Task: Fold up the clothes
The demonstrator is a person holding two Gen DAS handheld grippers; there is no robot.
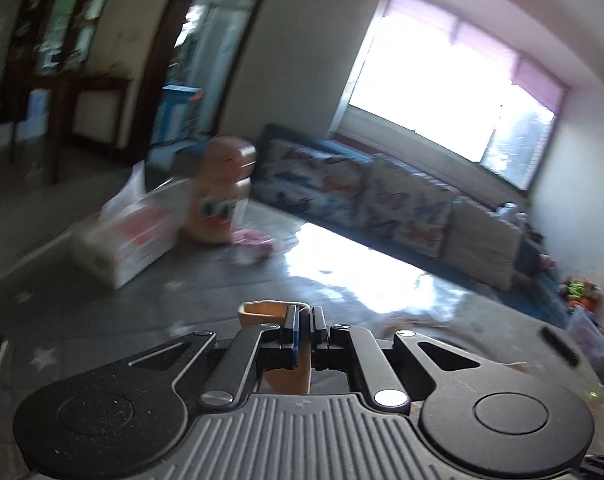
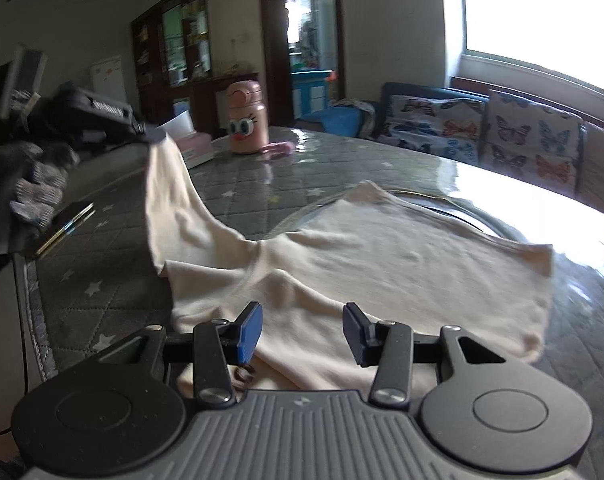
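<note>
Left gripper [image 1: 302, 334], jaws clamped on a sleeve end of the cream garment [image 2: 342, 256], lifts it clear of the quilted table [image 2: 113, 240]. Right gripper [image 2: 302, 334] (jaws part-open, holding nothing) hovers over the near hem.

The bench's [image 2: 113, 248] near-left stretch lay open. Along its far edge a pink bottle [image 2: 245, 120] and a tissue box [image 2: 195, 146] blocked passage; a dark booklet [image 2: 63, 224] sat at the left edge.
</note>
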